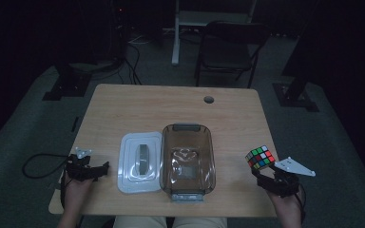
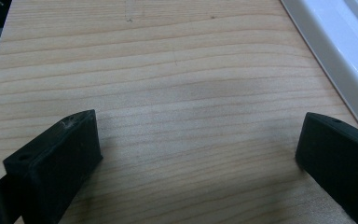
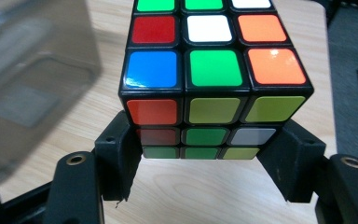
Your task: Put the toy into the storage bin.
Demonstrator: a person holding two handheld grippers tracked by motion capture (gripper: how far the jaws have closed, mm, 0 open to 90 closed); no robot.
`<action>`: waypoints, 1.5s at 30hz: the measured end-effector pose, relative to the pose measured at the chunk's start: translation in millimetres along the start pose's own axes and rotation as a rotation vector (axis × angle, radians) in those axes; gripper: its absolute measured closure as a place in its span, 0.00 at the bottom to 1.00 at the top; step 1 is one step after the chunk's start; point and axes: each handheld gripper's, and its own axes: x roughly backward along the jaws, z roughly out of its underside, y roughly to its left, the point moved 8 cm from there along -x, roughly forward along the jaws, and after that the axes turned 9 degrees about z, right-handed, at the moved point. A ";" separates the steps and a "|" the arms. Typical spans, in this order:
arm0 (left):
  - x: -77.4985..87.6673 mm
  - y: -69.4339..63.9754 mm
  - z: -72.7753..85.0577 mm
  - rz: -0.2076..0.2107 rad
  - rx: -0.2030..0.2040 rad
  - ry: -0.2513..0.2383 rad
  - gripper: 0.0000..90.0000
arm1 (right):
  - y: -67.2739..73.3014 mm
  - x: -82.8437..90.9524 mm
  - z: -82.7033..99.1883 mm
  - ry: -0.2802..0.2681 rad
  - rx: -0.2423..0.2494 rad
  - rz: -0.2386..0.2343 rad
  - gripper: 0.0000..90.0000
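Note:
A scrambled colour cube (image 1: 260,157) (image 3: 212,74) hangs above the table's right side, and my right gripper (image 1: 262,175) (image 3: 209,154) is shut on it, both black pads pressed against its lower sides. A clear plastic container (image 1: 187,161) (image 3: 28,70) stands open at the table's middle front. Its white lid (image 1: 140,162) (image 2: 335,51) with a grey handle lies flat just left of it. My left gripper (image 1: 97,171) (image 2: 196,154) rests low at the front left, open over bare wood, with the lid's edge off to its right.
The wooden table (image 1: 171,109) has a round cable hole (image 1: 209,99) at the back right. Behind the table stand a dark folding chair (image 1: 230,47) and stand legs on the floor. A cable (image 1: 38,164) trails off the left edge.

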 end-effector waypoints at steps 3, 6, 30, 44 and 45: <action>-0.1 0.0 0.0 0.000 0.000 -0.001 0.01 | 6.8 6.4 -13.4 -0.025 0.018 -0.032 0.38; -0.1 0.0 0.0 0.000 0.000 -0.001 0.01 | 14.5 12.1 -27.5 -0.047 0.041 -0.065 0.38; -0.1 -0.6 0.1 0.005 -0.008 0.002 0.01 | 88.0 19.1 -80.1 -0.113 0.201 -0.264 0.38; 0.0 -0.6 0.1 0.005 -0.009 0.003 0.01 | 110.5 14.1 -84.1 -0.072 0.268 -0.343 0.38; 0.0 -0.6 0.1 0.005 -0.009 0.003 0.01 | 113.0 14.2 -85.1 -0.088 0.277 -0.342 0.38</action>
